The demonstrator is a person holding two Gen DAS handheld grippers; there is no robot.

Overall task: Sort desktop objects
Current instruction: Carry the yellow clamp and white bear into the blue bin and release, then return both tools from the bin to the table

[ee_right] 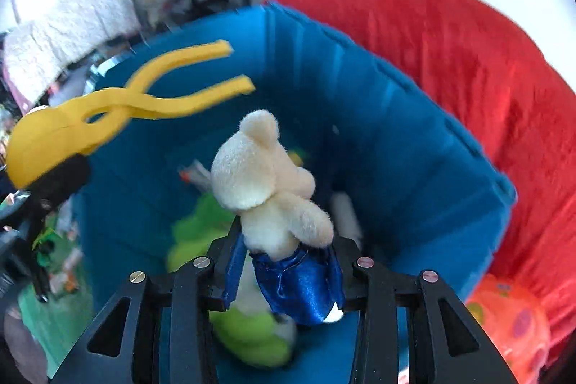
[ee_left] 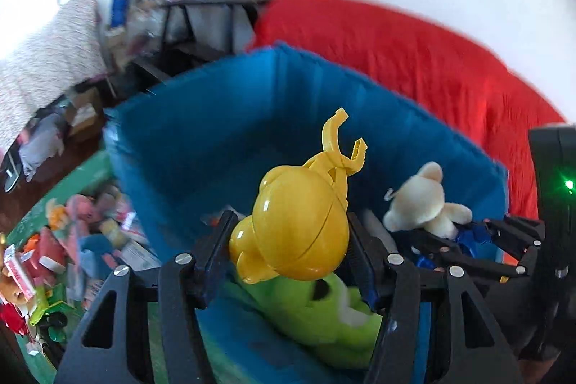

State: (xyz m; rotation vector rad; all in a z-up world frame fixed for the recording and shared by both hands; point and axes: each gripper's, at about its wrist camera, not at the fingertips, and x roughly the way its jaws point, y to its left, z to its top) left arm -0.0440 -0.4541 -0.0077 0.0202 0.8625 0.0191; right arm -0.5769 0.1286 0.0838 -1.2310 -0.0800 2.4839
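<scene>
To the left of the left tongs point(ee_left: 288, 240), a heap of small soft and plastic toys point(ee_left: 72, 240), blurred, lies on a green mat point(ee_left: 32, 218). The left tongs clamp a glossy yellow plastic snowball maker point(ee_left: 300, 233): its round, seamed, duck-shaped mould sits between the black pads, and its scissor-like forked handles stick up beyond them. Below and ahead of these tongs stands a blue fabric bin point(ee_left: 216, 117) with ribbed, soft walls; in it, directly under the tongs, lies a fuzzy lime-green plush toy point(ee_left: 324, 319).

Just right of the left tongs, the right tongs point(ee_right: 284, 269) grip a small cream teddy bear point(ee_right: 266, 175) by its shiny blue satin trousers point(ee_right: 298, 283); the bear's plush head and arms rise upright above the pads, over the bin's open top. Behind and to the right of both tongs spreads a crinkled red cloth point(ee_right: 468, 78). At the far right, beside the bin, sits an orange ball with coloured spots point(ee_right: 511, 319).
</scene>
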